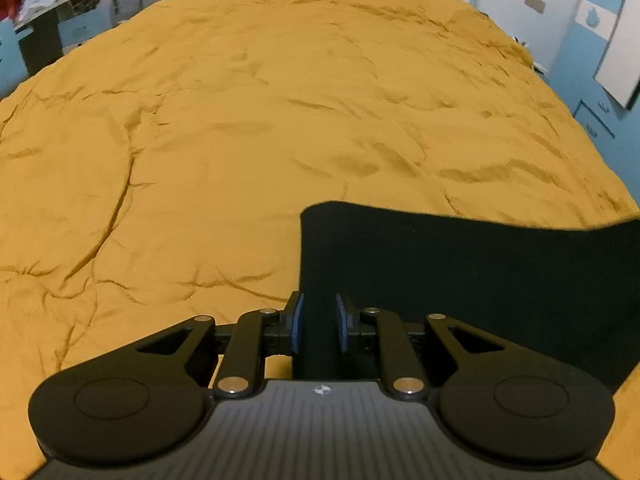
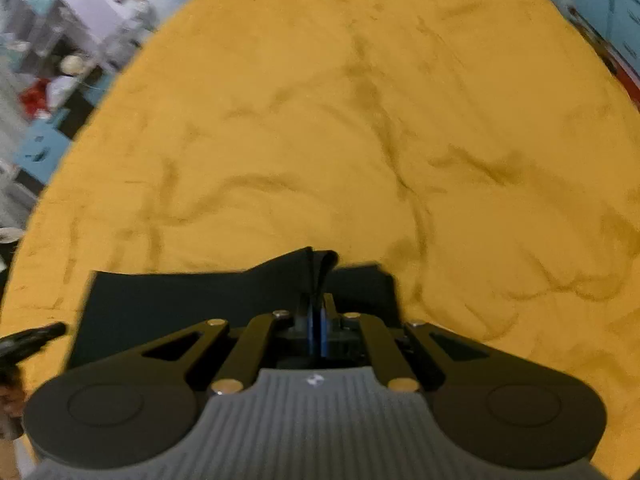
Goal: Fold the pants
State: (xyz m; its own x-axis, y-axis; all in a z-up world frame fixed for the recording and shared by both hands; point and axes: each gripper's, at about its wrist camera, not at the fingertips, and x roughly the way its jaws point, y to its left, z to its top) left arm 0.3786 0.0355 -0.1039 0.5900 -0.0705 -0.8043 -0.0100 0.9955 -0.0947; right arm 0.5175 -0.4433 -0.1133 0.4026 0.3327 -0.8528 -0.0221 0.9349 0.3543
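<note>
The black pants [image 1: 460, 272] lie on the orange bed cover, stretching right from my left gripper [image 1: 319, 326]. Its blue pads [image 1: 297, 322] stand a little apart with a thick dark fold of the pants' left edge filling the gap between them. In the right wrist view the pants [image 2: 192, 300] spread to the left, and my right gripper [image 2: 318, 326] is shut tight on their right end, with a pinched ridge of cloth [image 2: 320, 268] sticking up past the tips. A dark part of the other gripper [image 2: 36, 334] shows at the left edge, low over the cover.
The wrinkled orange bed cover [image 1: 260, 120] fills both views beyond the pants. A cluttered desk and chairs [image 1: 60, 4] stand past the bed's far left. Blue cabinets and a white board [image 1: 612, 52] line the right wall.
</note>
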